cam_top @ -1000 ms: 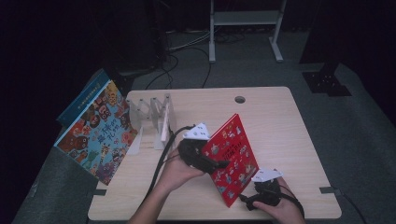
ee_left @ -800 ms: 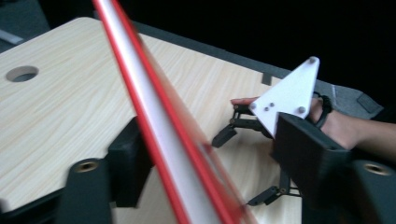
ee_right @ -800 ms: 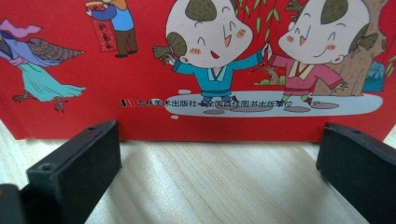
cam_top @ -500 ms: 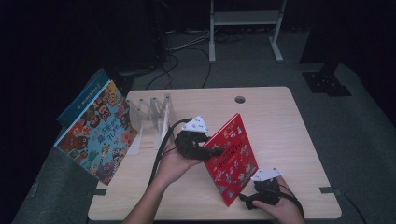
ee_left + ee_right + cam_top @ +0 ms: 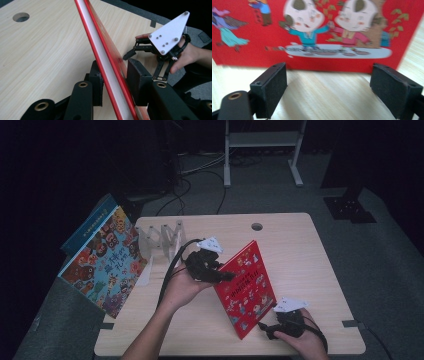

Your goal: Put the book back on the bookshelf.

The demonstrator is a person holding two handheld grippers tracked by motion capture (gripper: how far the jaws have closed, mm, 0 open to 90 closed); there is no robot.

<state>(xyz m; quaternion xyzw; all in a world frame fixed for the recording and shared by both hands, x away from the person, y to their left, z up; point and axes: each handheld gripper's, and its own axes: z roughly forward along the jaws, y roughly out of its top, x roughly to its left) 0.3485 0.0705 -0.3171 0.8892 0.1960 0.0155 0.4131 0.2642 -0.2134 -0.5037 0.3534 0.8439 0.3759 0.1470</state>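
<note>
The left gripper [image 5: 226, 276] is clamped on the upper edge of a red picture book [image 5: 246, 290], its two black jaws pressing either side of the thin red cover and white pages; the book stands tilted on its lower edge on the light wooden table [image 5: 300, 255]. The right gripper [image 5: 263, 329] rests low on the tabletop just beside the book's lower corner, its jaws spread wide apart with nothing between them, the cartoon cover just ahead of them. Behind the left gripper stands a pale slotted book rack [image 5: 161, 237], and beyond that a large colourful picture book [image 5: 104, 261] leans over the table's edge with a blue book [image 5: 87, 226] behind it. A round cable hole [image 5: 257, 226] sits near the table's far edge. Around the table lie grey carpet and a dark room, with cables [image 5: 200, 195] and a white metal stand [image 5: 261, 147] on the floor. The left forearm reaches in diagonally, hand [image 5: 181, 287] cupped under its gripper; the right hand [image 5: 304, 342] lies on the table's near edge.
</note>
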